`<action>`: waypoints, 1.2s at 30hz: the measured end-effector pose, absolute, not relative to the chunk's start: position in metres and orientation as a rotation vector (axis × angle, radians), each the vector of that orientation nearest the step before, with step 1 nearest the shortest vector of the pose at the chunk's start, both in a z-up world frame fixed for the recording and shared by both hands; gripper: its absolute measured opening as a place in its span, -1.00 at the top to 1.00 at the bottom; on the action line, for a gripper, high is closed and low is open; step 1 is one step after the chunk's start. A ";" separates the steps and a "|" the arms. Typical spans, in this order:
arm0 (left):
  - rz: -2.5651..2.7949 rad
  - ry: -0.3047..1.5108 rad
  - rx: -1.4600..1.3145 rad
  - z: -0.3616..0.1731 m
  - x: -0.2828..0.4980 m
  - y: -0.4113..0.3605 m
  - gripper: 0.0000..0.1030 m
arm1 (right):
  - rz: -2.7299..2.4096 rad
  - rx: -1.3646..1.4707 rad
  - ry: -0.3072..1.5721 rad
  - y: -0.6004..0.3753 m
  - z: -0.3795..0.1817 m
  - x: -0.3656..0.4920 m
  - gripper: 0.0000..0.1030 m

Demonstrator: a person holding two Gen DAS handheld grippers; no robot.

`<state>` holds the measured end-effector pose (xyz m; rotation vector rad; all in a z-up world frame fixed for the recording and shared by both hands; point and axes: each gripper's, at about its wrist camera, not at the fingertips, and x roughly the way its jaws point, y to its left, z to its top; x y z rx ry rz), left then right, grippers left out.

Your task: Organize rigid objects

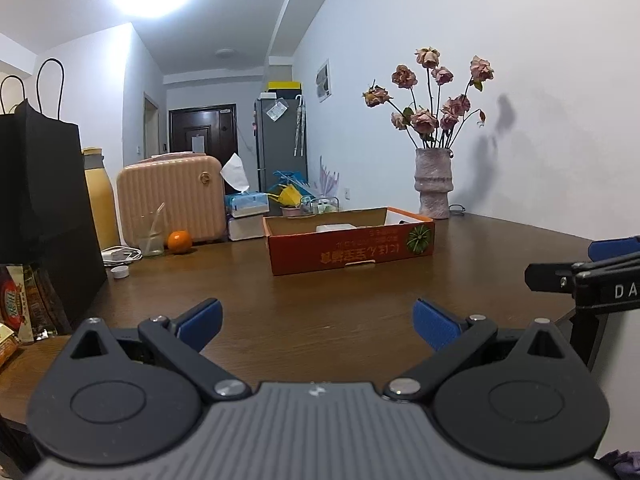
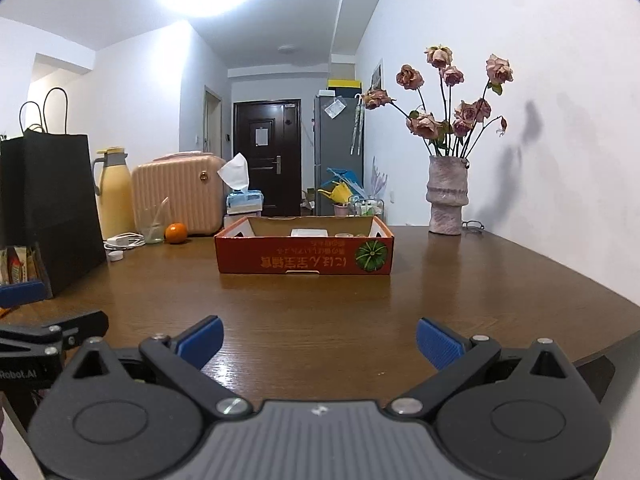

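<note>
An open orange cardboard box point(image 1: 352, 250) point(image 2: 304, 254) stands on the brown wooden table point(image 1: 320, 312) point(image 2: 320, 312) ahead of both grippers. Inside it I see a white box point(image 1: 335, 227) point(image 2: 309, 233) and other small items, mostly hidden by the wall. My left gripper point(image 1: 318, 320) is open and empty, low over the near table. My right gripper point(image 2: 320, 340) is open and empty, also near the front edge. The right gripper's fingers show at the right edge of the left wrist view point(image 1: 584, 276); the left gripper shows at the left of the right wrist view point(image 2: 48, 332).
At the left stand a black paper bag point(image 1: 40, 200) point(image 2: 48, 208), a yellow flask point(image 2: 116, 196), a pink case point(image 1: 172, 196) point(image 2: 180, 196), an orange point(image 1: 179, 241) point(image 2: 176, 233), a glass point(image 1: 152, 236), a charger cable point(image 2: 124, 241) and a white cap point(image 1: 120, 272). A vase of dried roses point(image 1: 434, 182) point(image 2: 447, 196) stands at the back right.
</note>
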<state>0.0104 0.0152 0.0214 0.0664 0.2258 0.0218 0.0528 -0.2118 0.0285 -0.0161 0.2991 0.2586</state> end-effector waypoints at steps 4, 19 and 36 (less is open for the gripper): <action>0.031 0.221 0.061 0.022 0.011 0.016 -1.00 | 0.255 -0.013 0.303 -0.213 0.028 0.054 -1.00; 0.028 0.227 0.059 0.021 0.012 0.017 -1.00 | 0.256 -0.007 0.296 -0.212 0.027 0.053 -1.00; 0.029 0.227 0.056 0.021 0.013 0.017 -1.00 | 0.255 -0.003 0.305 -0.213 0.026 0.054 -1.00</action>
